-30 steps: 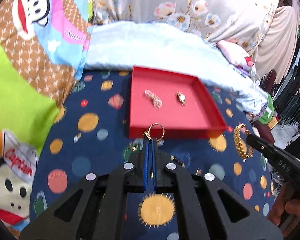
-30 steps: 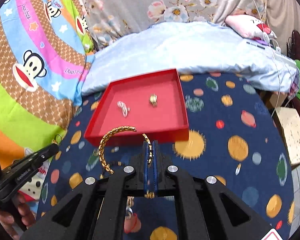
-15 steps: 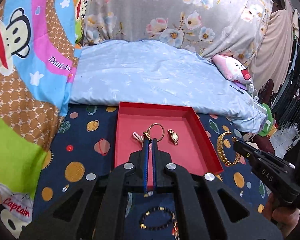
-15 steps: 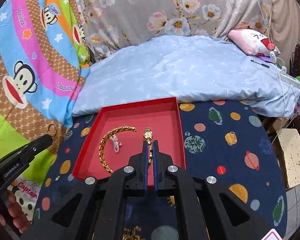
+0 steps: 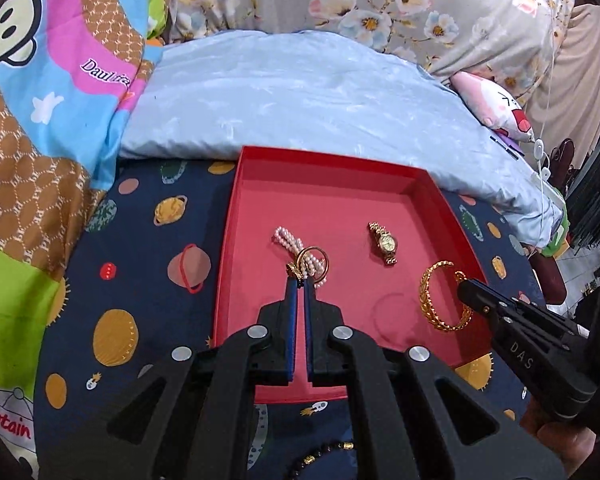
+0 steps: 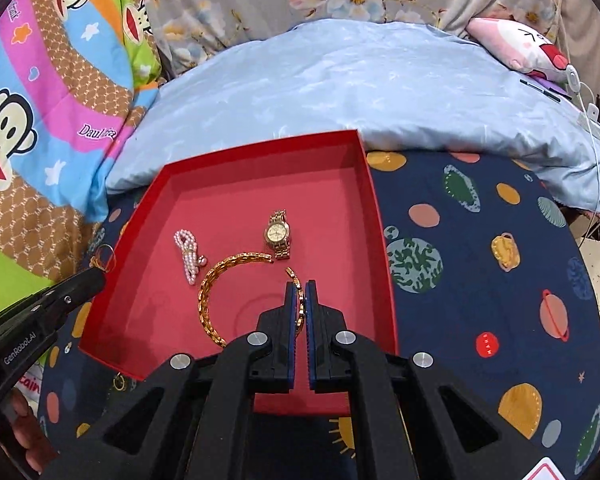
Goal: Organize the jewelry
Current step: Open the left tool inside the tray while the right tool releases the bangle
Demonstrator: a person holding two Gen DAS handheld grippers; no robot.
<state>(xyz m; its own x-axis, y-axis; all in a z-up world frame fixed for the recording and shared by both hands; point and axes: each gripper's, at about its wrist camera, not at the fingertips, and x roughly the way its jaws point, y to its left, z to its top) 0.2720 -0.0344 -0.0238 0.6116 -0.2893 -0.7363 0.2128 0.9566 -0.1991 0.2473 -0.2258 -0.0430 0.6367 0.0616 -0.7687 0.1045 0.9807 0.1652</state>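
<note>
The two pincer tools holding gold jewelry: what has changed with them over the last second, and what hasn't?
Both moved forward from the near side of the red cardboard tray to over it. The left gripper stays shut on the thin gold hoop ring, now above the pink pearl bracelet. The right gripper keeps the gold chain-link bangle clamped. The gold wristwatch and pearls lie unmoved in the tray.

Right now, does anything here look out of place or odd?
Mostly tidy: the pearl bracelet and gold watch lie in the red tray. One dark beaded bracelet lies outside it on the planet-print cloth, and something small and gold sits by the tray's near corner.
</note>
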